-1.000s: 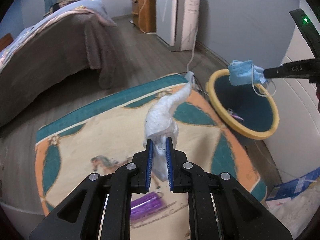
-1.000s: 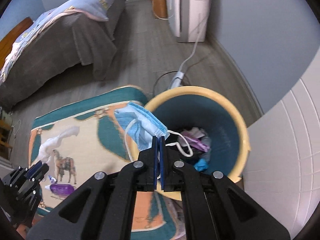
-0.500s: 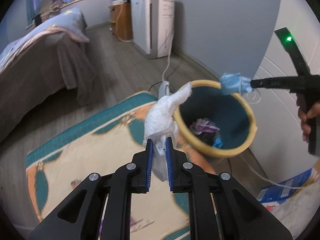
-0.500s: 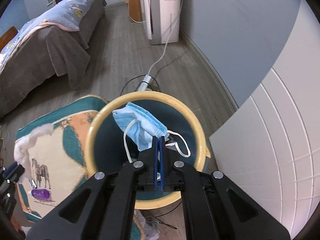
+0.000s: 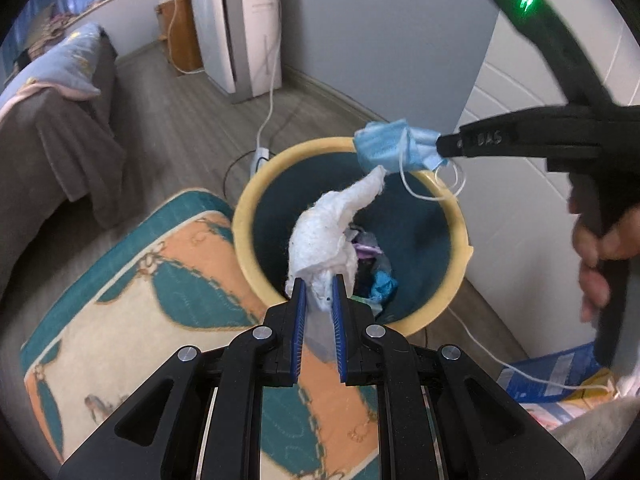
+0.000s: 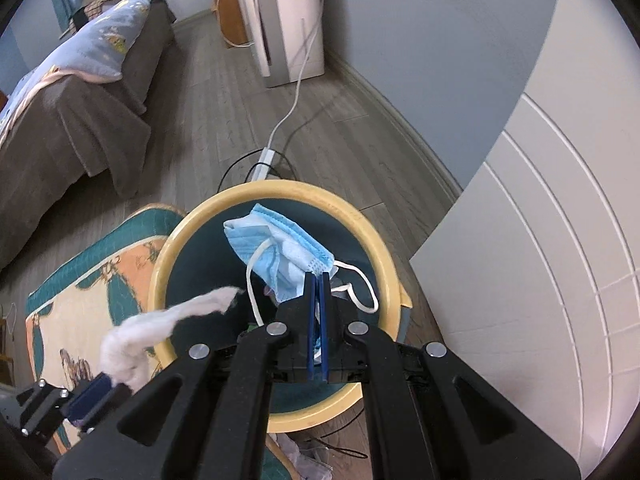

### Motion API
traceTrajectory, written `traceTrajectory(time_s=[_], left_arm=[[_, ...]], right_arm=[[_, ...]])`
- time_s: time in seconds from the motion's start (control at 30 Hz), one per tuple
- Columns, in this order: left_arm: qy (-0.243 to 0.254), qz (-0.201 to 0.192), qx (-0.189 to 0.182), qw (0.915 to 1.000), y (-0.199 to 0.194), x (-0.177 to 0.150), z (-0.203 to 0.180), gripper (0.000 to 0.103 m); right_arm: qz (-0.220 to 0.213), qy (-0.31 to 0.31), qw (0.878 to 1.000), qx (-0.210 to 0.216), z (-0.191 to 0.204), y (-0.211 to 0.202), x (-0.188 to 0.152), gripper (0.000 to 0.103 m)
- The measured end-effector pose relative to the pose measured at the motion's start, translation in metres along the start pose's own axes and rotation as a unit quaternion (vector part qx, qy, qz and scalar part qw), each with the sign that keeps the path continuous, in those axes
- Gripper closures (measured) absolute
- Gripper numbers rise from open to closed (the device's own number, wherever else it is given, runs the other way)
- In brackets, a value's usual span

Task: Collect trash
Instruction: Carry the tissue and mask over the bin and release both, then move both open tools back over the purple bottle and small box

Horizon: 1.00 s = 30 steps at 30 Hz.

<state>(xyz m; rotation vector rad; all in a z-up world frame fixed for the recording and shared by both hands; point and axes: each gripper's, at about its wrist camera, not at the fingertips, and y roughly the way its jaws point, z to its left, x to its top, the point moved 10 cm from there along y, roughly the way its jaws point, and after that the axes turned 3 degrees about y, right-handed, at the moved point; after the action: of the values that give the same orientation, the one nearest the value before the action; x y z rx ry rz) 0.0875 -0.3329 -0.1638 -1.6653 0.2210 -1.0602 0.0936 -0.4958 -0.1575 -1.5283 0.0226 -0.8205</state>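
My left gripper (image 5: 319,280) is shut on a crumpled white tissue (image 5: 332,232) and holds it over the near rim of the yellow-rimmed teal trash bin (image 5: 248,216). My right gripper (image 6: 318,278) is shut on a blue face mask (image 6: 276,252) and holds it above the bin's opening (image 6: 176,240). The mask also shows in the left wrist view (image 5: 394,152), and the tissue in the right wrist view (image 6: 160,324). Several pieces of trash (image 5: 376,276) lie at the bin's bottom.
A patterned teal and orange rug (image 5: 132,320) lies left of the bin. A white power strip and cables (image 6: 266,160) lie on the wood floor behind it. A bed (image 6: 80,92), a white appliance (image 6: 292,20), a white panelled wall (image 6: 540,240) and a blue box (image 5: 552,376) surround the spot.
Both grippers have moved in over the bin with their loads. The tissue now hangs over the bin's near rim and the mask sits above the opening.
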Motion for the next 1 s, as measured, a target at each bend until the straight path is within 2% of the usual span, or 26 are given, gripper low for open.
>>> traceTrajectory(time_s=[0.13,0.2,0.3,0.37,0.4,0.43,0.53,0.57,0.6,0.63,0.8,1.0], left_arm=[[-0.004,-0.002,0.001,1.0,0.011,0.014,-0.002,0.089],[0.001,-0.019,0.008,0.9998,0.009,0.024,-0.002,0.087],[0.001,-0.04,0.016,0.9991,0.005,0.037,-0.001,0.077],[-0.004,-0.046,0.016,0.9988,0.002,0.04,0.002,0.053],[-0.006,-0.049,0.017,0.9986,0.0,0.039,0.005,0.048],[-0.007,-0.051,0.02,0.9985,-0.002,0.039,0.005,0.037],[-0.017,-0.059,0.043,0.9972,-0.01,0.033,0.02,0.013],[-0.022,-0.062,0.049,0.9966,-0.013,0.031,0.025,0.011],[-0.03,-0.062,0.057,0.996,-0.015,0.029,0.032,0.009],[-0.039,-0.062,0.062,0.9954,-0.018,0.025,0.039,0.009],[-0.06,-0.067,0.079,0.9927,-0.043,0.006,0.067,0.008],[-0.079,-0.071,0.106,0.9887,-0.085,-0.031,0.111,0.007]], right_arm=[[-0.007,0.014,1.0,-0.003,-0.006,0.001,0.004,0.102],[-0.013,0.018,1.0,0.002,-0.006,0.0,0.007,0.102],[-0.023,0.015,1.0,0.012,0.001,-0.004,0.009,0.099],[-0.024,0.007,1.0,0.013,0.006,-0.005,0.009,0.09],[-0.023,0.004,1.0,0.013,0.008,-0.004,0.009,0.077],[-0.022,0.001,1.0,0.014,0.01,-0.004,0.008,0.065],[-0.023,-0.008,1.0,0.013,0.016,-0.005,0.008,0.054],[-0.022,-0.008,1.0,0.017,0.018,-0.006,0.008,0.049],[-0.021,-0.007,1.0,0.02,0.021,-0.007,0.008,0.03],[-0.025,-0.007,0.999,0.021,0.023,-0.009,0.009,0.017],[-0.031,-0.031,0.999,0.014,0.035,-0.018,0.009,0.006],[-0.031,-0.057,0.997,0.031,0.063,-0.031,0.003,0.006]])
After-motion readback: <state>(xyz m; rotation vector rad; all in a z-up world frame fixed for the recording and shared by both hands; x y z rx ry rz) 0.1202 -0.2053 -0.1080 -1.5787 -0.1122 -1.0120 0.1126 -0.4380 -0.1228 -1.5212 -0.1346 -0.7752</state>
